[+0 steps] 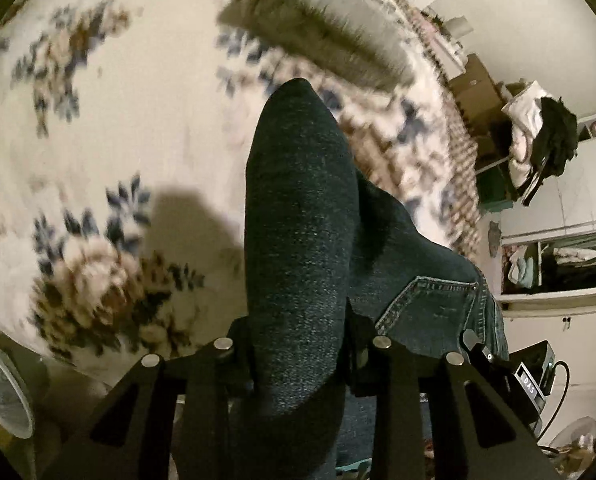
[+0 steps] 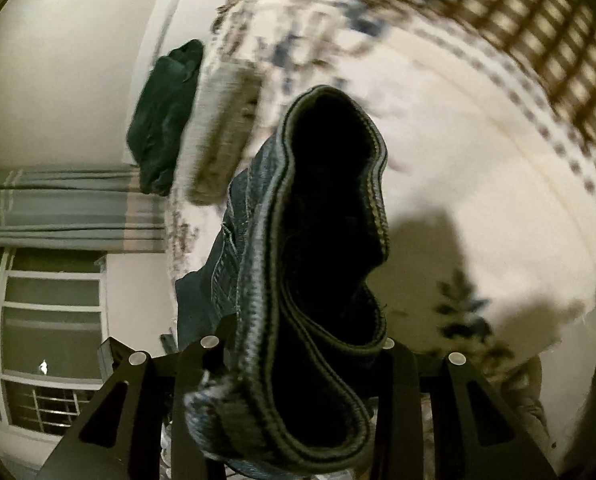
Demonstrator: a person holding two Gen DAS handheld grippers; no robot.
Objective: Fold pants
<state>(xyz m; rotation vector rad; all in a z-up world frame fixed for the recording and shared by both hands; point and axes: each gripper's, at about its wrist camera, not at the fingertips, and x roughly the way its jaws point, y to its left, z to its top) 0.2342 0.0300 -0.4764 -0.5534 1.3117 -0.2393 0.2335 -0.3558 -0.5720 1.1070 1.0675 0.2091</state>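
Denim jeans (image 1: pixel 298 240) hang between your tools above the floral blanket (image 1: pixel 98 120): left gripper (image 1: pixel 298 364) pinches a fold, right gripper (image 2: pixel 298 360) clamps the hem (image 2: pixel 330 240). Heavy, stiff cloth; grip thick seams.

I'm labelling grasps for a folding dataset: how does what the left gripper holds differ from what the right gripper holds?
The left gripper is shut on a smooth, rounded fold of the jeans, with a back pocket beside it; the right gripper is shut on a stitched hem that gapes open. The left shows only outer denim; the right shows the dark inside. Both hold the same dark blue denim lifted above the floral blanket.
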